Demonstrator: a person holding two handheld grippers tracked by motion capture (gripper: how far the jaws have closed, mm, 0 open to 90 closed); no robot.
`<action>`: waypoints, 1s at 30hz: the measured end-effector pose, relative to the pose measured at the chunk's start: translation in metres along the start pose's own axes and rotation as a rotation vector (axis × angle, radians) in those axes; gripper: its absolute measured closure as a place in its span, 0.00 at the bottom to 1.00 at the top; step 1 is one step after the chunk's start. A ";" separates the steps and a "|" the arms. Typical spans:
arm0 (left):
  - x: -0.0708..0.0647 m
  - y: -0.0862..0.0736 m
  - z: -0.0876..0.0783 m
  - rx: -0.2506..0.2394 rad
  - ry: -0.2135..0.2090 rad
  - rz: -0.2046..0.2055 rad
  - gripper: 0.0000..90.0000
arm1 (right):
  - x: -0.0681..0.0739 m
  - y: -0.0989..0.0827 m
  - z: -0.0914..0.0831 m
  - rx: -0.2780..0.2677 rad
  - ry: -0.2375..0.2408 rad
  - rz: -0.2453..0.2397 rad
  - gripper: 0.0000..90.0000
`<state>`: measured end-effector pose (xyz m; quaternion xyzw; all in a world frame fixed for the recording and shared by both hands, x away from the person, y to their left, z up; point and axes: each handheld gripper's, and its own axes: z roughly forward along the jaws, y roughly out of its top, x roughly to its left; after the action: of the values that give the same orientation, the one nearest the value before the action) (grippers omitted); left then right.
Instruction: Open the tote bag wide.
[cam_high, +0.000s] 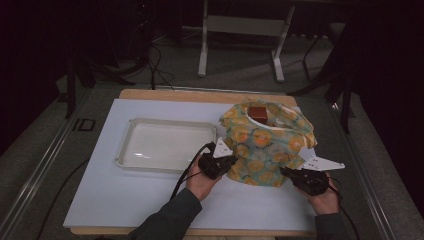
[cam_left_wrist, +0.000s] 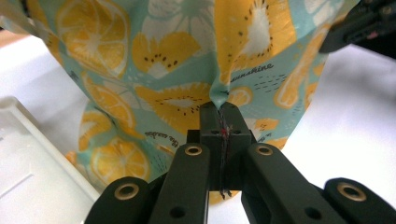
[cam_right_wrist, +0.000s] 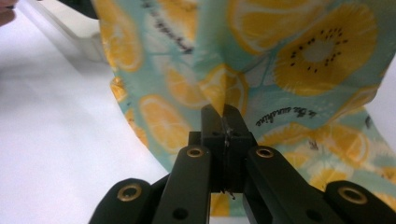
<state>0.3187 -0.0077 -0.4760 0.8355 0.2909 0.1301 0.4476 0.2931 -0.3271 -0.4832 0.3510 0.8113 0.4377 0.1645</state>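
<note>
Fabric pinched on both sides. Teal cotton shirt printed with yellow-orange citrus slices (cam_high: 265, 145) sits on the white surface (cam_high: 125, 195), right of centre, bunched and partly lifted off it. Lower hem faces the person.

Left gripper (cam_high: 231, 161): fingers (cam_left_wrist: 211, 122) clamped tight on a fold of the shirt's lower-left edge. In the left gripper view the cloth gathers into a pleat right at the fingertips, a dark thread running down the seam between them. Black cable trails from the gripper back toward the person. Left hand (cam_high: 200, 182) wraps the gripper from below.

Right gripper (cam_high: 287, 172): fingers (cam_right_wrist: 212, 121) closed hard on a fold at the shirt's lower-right edge; the right gripper view shows the fabric peaked where they meet. Right hand (cam_high: 325, 197) holds it near the front right of the surface.

Shirt hangs taut-ish between the two pinch points, with lettering visible on the print in both gripper views.

Small reddish-brown square block (cam_high: 258, 112) rests at the shirt's neck opening, far side.

Clear shallow rectangular plastic tray (cam_high: 131, 127) lies left of the shirt, just beside the left gripper, nothing visible in it. Its corner appears in the left gripper view, near the fabric but apart from it.
</note>
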 end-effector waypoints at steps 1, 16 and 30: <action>0.000 -0.001 0.002 0.009 -0.003 0.000 0.99 | -0.001 -0.001 0.001 0.009 -0.003 0.009 1.00; -0.004 -0.010 0.019 0.064 -0.004 0.020 0.99 | 0.007 0.018 -0.023 -0.116 -0.027 0.032 0.64; 0.006 -0.009 -0.005 0.050 -0.015 -0.012 0.78 | 0.020 0.025 -0.022 -0.099 -0.020 -0.044 1.00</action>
<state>0.3175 0.0033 -0.4809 0.8457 0.2957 0.1138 0.4293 0.2775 -0.3165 -0.4491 0.3290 0.7945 0.4699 0.1994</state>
